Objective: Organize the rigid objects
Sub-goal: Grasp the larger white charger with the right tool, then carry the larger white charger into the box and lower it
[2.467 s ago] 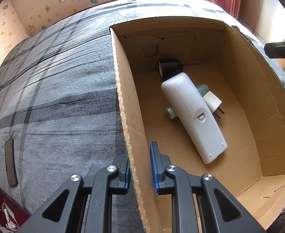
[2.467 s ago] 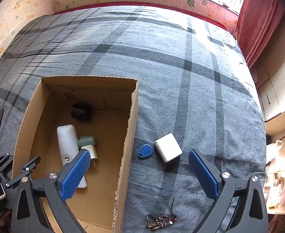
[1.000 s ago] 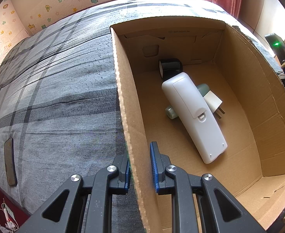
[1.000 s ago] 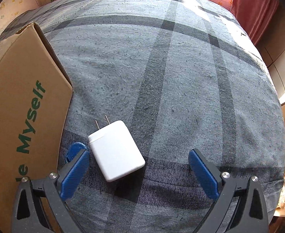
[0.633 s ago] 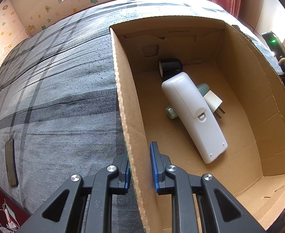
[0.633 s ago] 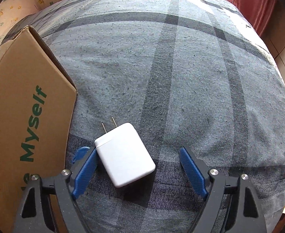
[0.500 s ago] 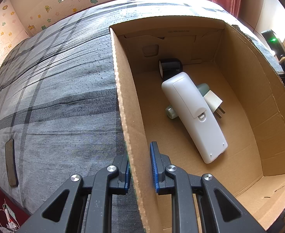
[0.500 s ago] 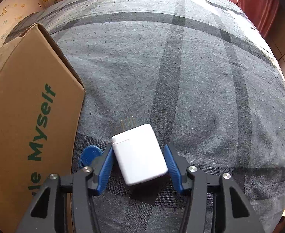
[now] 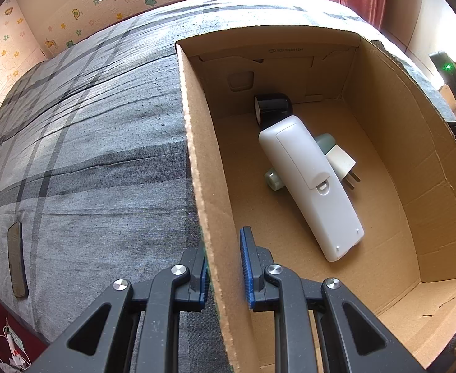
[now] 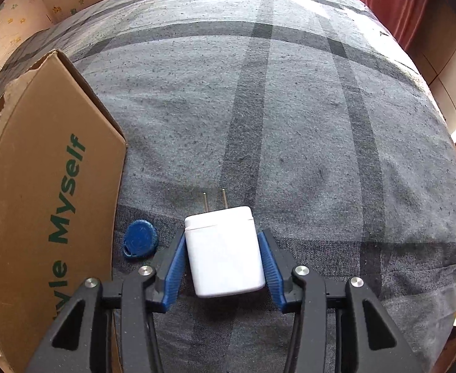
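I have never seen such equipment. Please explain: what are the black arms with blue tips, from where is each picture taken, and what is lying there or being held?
These are two hand-held clamps, each with a camera looking along its two fingers.

In the left view, the left gripper pinches the wall of the open brown cardboard box. Inside lie a long white remote control, a black cylinder, a pale green tube and a small white plug.

In the right view, the right gripper has just been closing and now clamps a white square plug adapter on the grey checked bedcover. A round blue key tag lies beside it.
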`<state>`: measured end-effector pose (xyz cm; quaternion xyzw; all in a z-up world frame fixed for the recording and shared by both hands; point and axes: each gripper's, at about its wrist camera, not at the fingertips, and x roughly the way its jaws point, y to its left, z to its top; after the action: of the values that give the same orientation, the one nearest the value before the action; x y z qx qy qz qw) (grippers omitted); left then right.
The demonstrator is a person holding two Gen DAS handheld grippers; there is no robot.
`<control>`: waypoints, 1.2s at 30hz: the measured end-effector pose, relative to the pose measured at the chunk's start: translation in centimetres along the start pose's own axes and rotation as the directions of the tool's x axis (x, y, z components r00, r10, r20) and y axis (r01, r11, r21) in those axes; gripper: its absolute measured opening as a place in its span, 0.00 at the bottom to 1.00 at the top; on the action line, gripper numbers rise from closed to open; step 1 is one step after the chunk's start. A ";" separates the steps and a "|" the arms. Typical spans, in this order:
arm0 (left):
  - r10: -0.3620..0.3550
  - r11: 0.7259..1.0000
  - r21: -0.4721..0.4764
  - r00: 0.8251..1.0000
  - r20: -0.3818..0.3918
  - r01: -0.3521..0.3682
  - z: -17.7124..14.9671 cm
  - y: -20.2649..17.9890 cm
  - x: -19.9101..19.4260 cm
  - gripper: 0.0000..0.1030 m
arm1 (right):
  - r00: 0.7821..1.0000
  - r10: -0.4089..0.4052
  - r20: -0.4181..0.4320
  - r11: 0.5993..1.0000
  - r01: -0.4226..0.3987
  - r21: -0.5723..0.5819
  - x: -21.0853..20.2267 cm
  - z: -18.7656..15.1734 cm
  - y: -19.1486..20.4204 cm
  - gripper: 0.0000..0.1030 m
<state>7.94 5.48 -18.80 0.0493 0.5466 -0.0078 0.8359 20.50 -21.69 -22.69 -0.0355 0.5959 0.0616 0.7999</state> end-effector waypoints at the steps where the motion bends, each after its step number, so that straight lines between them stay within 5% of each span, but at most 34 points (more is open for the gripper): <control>1: 0.001 1.000 0.001 1.000 0.000 -0.001 0.0 0.0 0.0 0.19 | 1.000 0.000 -0.001 1.000 0.000 0.005 -0.1 -0.2 -0.2 0.48; 22: 0.002 1.000 0.005 1.000 0.002 -0.002 -0.1 0.0 -0.1 0.19 | 0.999 -0.048 0.005 0.992 0.047 0.117 -5.5 -4.5 -4.0 0.48; 36: 0.005 1.000 0.006 1.000 0.001 -0.005 0.0 -0.1 0.0 0.19 | 0.994 -0.016 0.104 0.996 0.006 0.094 -12.1 -4.4 -1.5 0.48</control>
<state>7.90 5.38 -18.77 0.0531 0.5460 -0.0076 0.8360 13.09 -24.39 -12.36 0.0021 0.5551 0.0309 0.8312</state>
